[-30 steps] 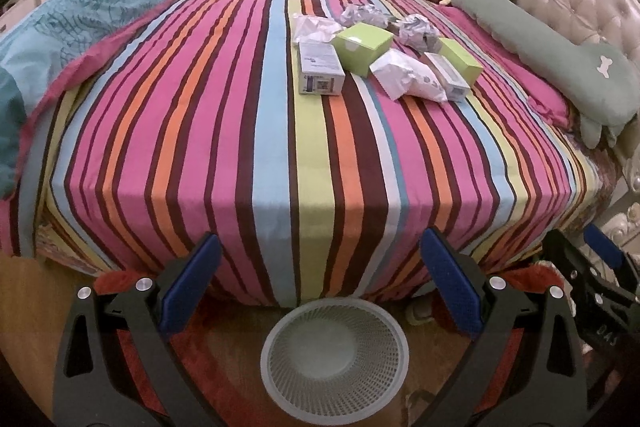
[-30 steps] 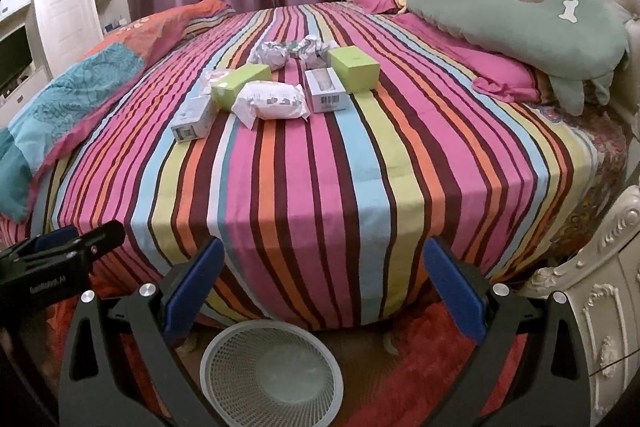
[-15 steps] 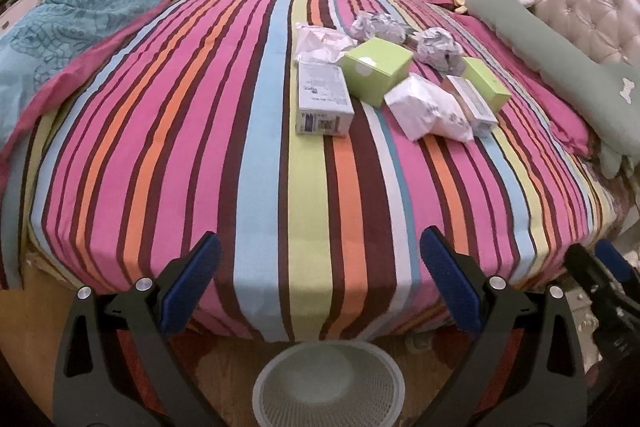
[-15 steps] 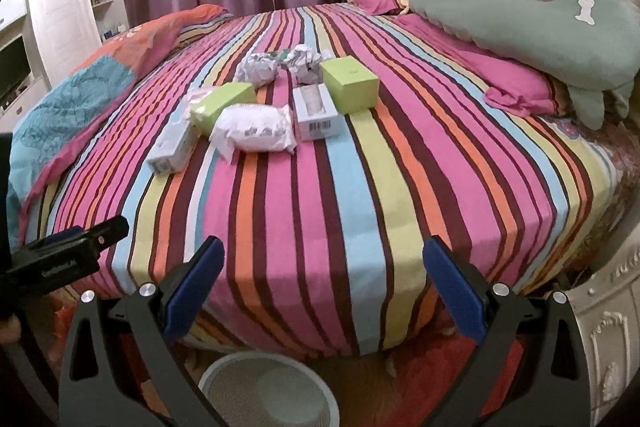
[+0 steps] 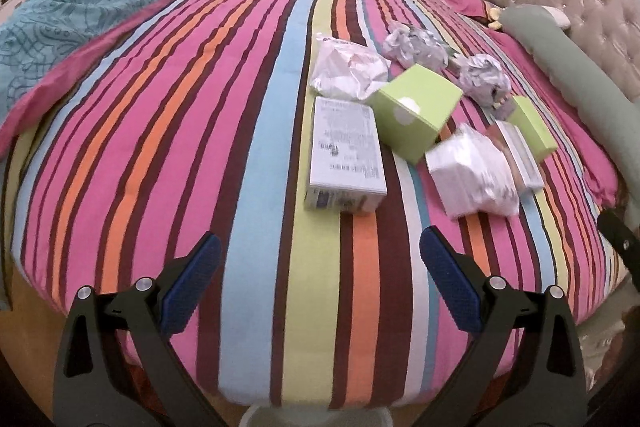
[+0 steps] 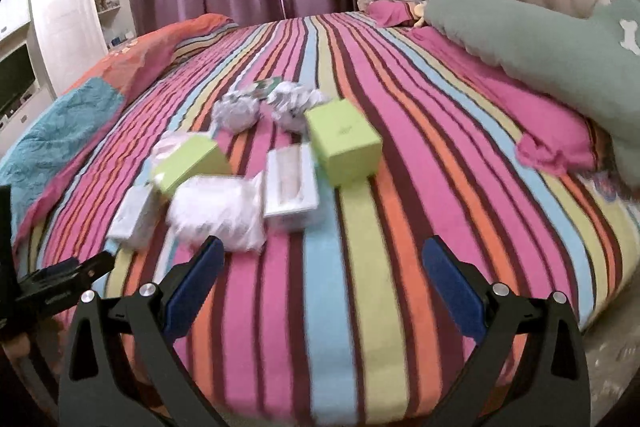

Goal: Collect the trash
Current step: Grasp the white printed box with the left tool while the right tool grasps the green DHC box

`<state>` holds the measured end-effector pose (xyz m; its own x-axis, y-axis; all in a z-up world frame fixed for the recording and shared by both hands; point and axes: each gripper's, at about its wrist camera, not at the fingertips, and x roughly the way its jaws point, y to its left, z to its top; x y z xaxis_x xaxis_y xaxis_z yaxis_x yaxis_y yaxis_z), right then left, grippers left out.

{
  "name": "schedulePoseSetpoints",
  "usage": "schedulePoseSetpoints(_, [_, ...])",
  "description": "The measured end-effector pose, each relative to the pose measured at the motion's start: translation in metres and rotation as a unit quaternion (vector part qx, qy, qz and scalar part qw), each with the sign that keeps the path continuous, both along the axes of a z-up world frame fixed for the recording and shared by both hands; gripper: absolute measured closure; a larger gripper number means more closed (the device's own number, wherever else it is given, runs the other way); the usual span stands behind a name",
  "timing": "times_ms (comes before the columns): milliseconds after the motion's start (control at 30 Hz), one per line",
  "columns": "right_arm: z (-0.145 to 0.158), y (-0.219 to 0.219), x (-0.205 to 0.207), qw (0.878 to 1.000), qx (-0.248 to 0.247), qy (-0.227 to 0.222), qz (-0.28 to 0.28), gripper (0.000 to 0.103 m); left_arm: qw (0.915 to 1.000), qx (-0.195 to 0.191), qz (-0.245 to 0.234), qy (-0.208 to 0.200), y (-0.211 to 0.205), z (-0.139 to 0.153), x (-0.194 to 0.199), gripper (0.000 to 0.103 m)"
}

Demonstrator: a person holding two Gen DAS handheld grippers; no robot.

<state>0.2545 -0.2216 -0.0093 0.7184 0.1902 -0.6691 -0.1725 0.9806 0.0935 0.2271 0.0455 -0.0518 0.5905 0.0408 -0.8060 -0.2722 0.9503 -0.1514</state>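
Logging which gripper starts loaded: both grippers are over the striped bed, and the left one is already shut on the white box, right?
Not quite. In the left wrist view the left gripper is open and empty; the white box lies on the striped bed ahead of it, untouched. The right gripper is over the bed too, also open.

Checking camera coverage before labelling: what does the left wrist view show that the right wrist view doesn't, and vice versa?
Only the left wrist view: the white basket rim at the bottom edge, and printed text on the top of the white carton.

Only the right wrist view: the white cabinet, a dark screen, and the bone mark on the green pillow.

Both: the striped bed, green boxes, crumpled paper, white bag, purple curtains, tufted headboard, and open, empty tongs: left, right.
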Motion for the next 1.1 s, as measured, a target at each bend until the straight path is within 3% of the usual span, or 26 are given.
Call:
schedulePoseSetpoints(467, [-0.018, -0.01, 0.11, 0.998, -0.01, 0.056, 0.022, 0.008, 0.9995, 0.023, 0.006, 0.023, 0.001, -0.017, 0.055, 0.007])
schedulePoseSetpoints(900, [-0.041, 0.001, 0.158, 0.994, -0.035, 0.091, 0.039, 0.009, 0.997, 0.067, -0.002, 0.038, -0.001, -0.034, 0.08, 0.007])
schedulePoseSetpoints(1000, [-0.041, -0.003, 0.164, 0.994, -0.001, 0.103, 0.035, 0.029, 0.9954, 0.087, -0.001, 0.041, -0.001, -0.034, 0.085, 0.017])
schedulePoseSetpoints(1067, [-0.042, -0.006, 0.167, 0.992, 0.029, 0.117, 0.036, 0.043, 0.9946, 0.097, -0.001, 0.037, 0.0, -0.031, 0.085, 0.039])
schedulePoseSetpoints(1100, [-0.042, -0.006, 0.167, 0.991, 0.035, 0.121, 0.036, 0.043, 0.9949, 0.095, -0.004, 0.036, 0.002, -0.03, 0.085, 0.044])
